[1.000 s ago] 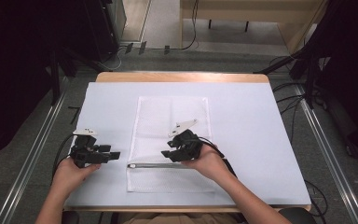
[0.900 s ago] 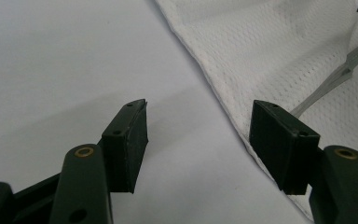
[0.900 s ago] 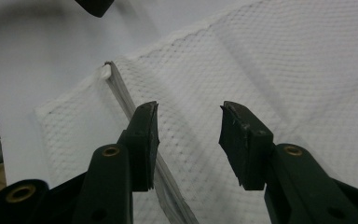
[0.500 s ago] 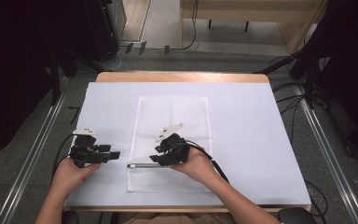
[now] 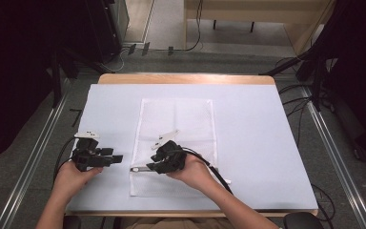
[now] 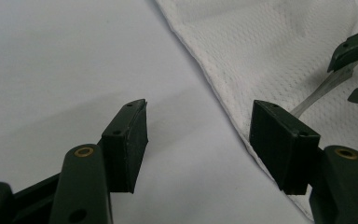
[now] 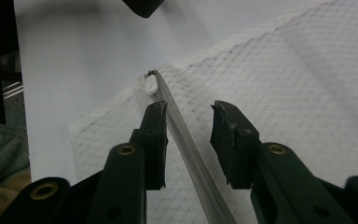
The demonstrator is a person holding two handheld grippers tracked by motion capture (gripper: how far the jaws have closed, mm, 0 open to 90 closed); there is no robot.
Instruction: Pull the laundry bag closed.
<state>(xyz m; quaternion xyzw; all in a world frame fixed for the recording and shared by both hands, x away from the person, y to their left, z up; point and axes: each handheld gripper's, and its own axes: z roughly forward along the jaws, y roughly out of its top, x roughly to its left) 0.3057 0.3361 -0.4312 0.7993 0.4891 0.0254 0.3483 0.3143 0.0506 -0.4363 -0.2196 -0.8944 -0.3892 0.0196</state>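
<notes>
Running out of the right gripper view at its bottom edge: zipper (image 7: pixel 186 140) on the mesh bag (image 7: pixel 284 74). Hiding the zipper's right stretch in the high view: right gripper (image 5: pixel 153 166) and hand (image 5: pixel 193 169). Getting clipped at the left gripper view's right edge: the mesh bag, the zipper.

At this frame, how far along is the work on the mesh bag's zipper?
Done: the mesh bag lies flat on the table. In hand: the right gripper, open, straddles the zipper near its end, not yet gripping. The left gripper waits open at the bag's edge. Left: the grasp and pull, probably.
</notes>
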